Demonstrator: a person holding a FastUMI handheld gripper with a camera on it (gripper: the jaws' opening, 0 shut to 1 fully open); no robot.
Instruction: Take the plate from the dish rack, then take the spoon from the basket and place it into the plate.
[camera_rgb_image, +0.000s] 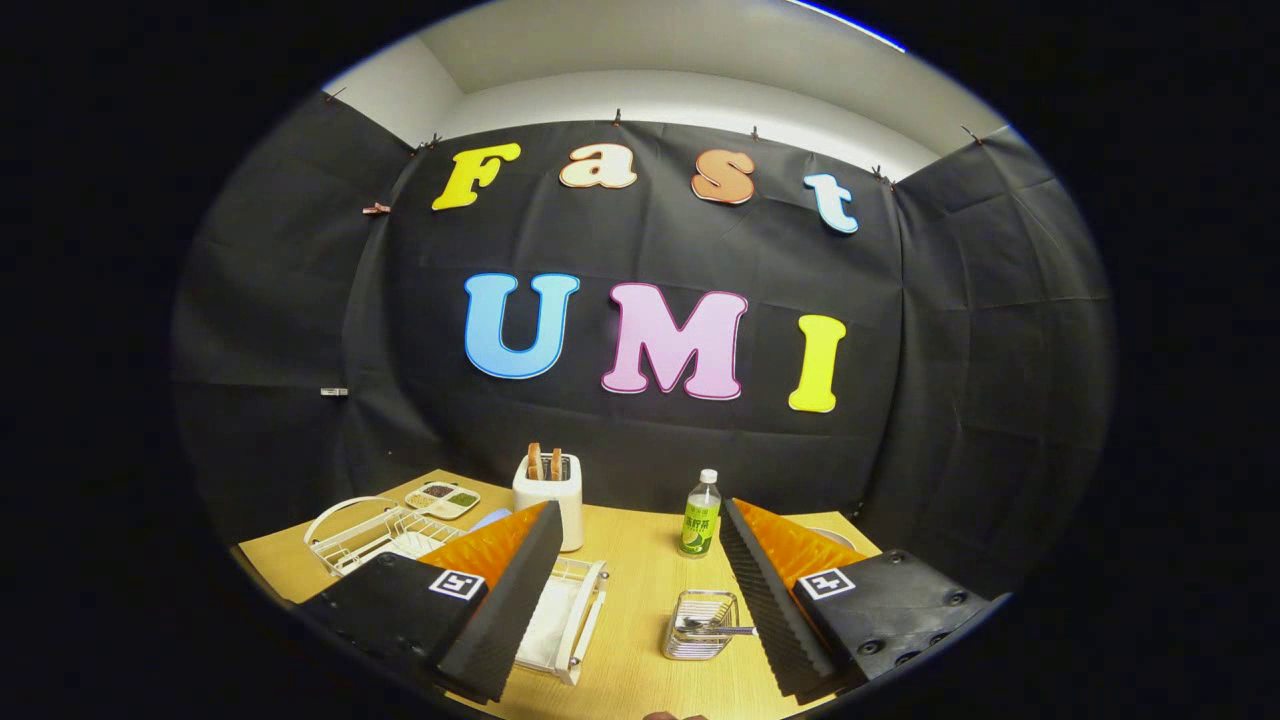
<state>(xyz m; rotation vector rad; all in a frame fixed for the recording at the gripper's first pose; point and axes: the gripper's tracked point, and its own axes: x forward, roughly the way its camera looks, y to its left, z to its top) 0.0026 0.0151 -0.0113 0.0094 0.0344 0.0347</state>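
1. Spoon: a metal spoon lies in a small wire basket on the wooden table, its handle sticking out over the basket's rim toward the right finger. The bowl end sits inside the wires and is hard to make out.
2. The basket is a shiny metal grid, squarish, and stands in the open gap between the two fingers, close to the right finger, apart from it as far as can be told.
3. The gripper hangs above the table with its jaws wide apart; nothing is between the fingers' inner faces and neither finger touches any object.
4. A white dish rack sits just beside the inner side of the left finger, partly hidden behind it. A flat white surface shows inside its frame; whether that is the plate cannot be told.
5. Beyond the left finger stands a white toaster with two brown slices of toast upright in its slots.
6. Left of the toaster lies a small divided tray with dark and green fillings, and nearer to the left finger a white wire rack with a curved handle.
7. Beyond the gap between the fingers, a clear bottle with a green label and white cap stands upright on the table, near the tip of the right finger.
8. Behind everything hangs the black cloth wall of the booth.
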